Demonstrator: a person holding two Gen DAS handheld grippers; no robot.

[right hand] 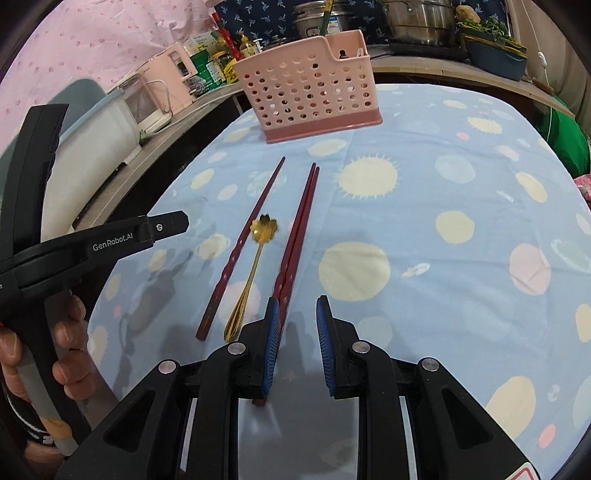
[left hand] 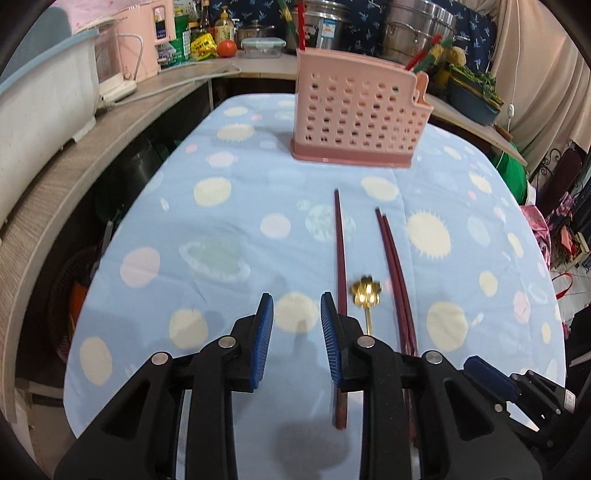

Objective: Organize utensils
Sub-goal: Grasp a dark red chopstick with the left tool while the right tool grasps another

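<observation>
A single dark red chopstick (left hand: 340,251) lies on the spotted blue tablecloth (left hand: 221,229), and its near part passes under my left gripper's right finger (left hand: 330,332). The left gripper (left hand: 297,301) is open, with only cloth showing in its gap. Right of that chopstick lie a gold flower-bowl spoon (left hand: 365,291) and a pair of red chopsticks (left hand: 395,266). In the right wrist view the pair of chopsticks (right hand: 299,221) runs under the left finger (right hand: 271,332) of my open right gripper (right hand: 297,302). The spoon (right hand: 255,254) and single chopstick (right hand: 243,243) lie to its left. A pink perforated utensil holder (left hand: 358,118) (right hand: 314,88) stands upright beyond them.
A wooden counter (left hand: 74,158) curves along the table's left and back, crowded with a pink appliance (left hand: 155,37), bottles, a tomato (left hand: 226,48) and steel pots (right hand: 417,22). A hand (right hand: 66,332) holding the left gripper's handle (right hand: 110,240) shows at the left of the right wrist view.
</observation>
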